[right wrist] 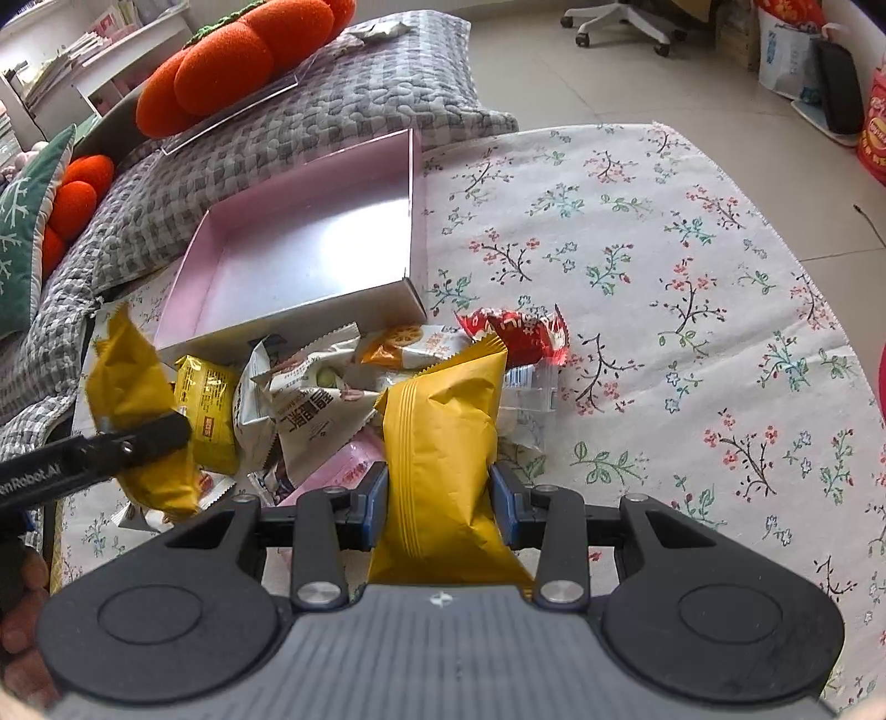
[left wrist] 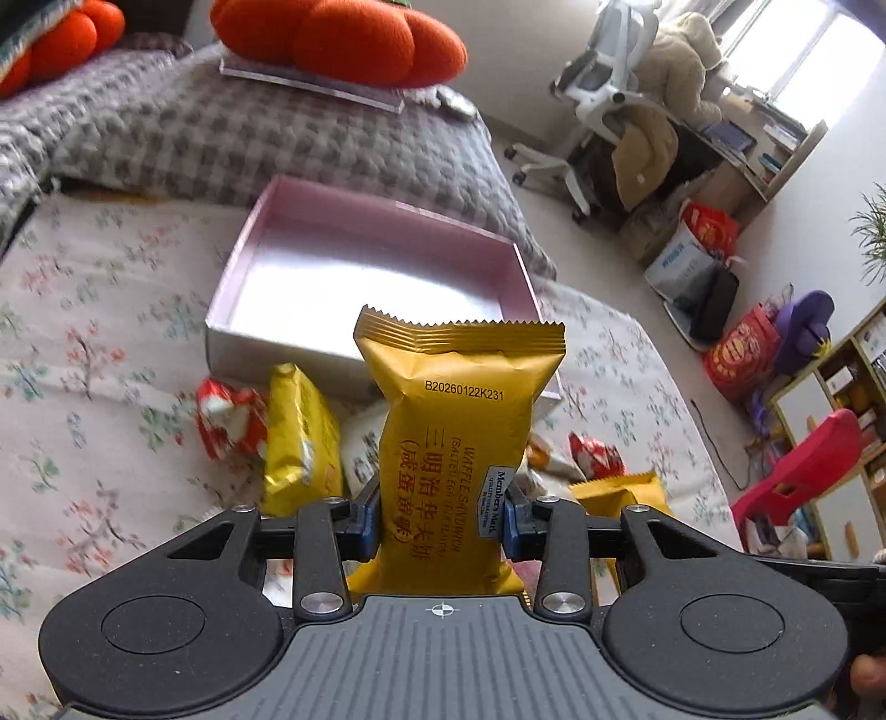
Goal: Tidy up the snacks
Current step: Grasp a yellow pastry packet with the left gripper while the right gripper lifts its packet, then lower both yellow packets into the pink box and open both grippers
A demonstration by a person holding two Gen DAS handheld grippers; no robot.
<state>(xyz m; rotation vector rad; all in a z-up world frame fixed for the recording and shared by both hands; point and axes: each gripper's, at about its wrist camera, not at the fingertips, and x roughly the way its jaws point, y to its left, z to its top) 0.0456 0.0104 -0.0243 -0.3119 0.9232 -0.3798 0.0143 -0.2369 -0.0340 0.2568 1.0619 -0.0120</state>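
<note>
My left gripper point(left wrist: 441, 523) is shut on a yellow waffle sandwich packet point(left wrist: 454, 426), held upright above the snack pile, just short of the empty pink box point(left wrist: 365, 277). My right gripper point(right wrist: 440, 509) is shut on another yellow packet point(right wrist: 443, 443), held over the pile's near side. In the right wrist view the left gripper's arm point(right wrist: 111, 448) and its yellow packet point(right wrist: 127, 387) show at the left. Loose snacks lie before the box point(right wrist: 310, 243): a yellow packet point(left wrist: 299, 437), red packets point(left wrist: 230, 415) point(right wrist: 515, 332), white packets point(right wrist: 310, 399).
The snacks and box lie on a floral cloth point(right wrist: 664, 277). Behind it is a grey checked cover point(left wrist: 221, 127) with orange cushions point(left wrist: 338, 39). An office chair point(left wrist: 603, 94), bags point(left wrist: 742, 349) and shelves point(left wrist: 841, 399) stand on the floor to the right.
</note>
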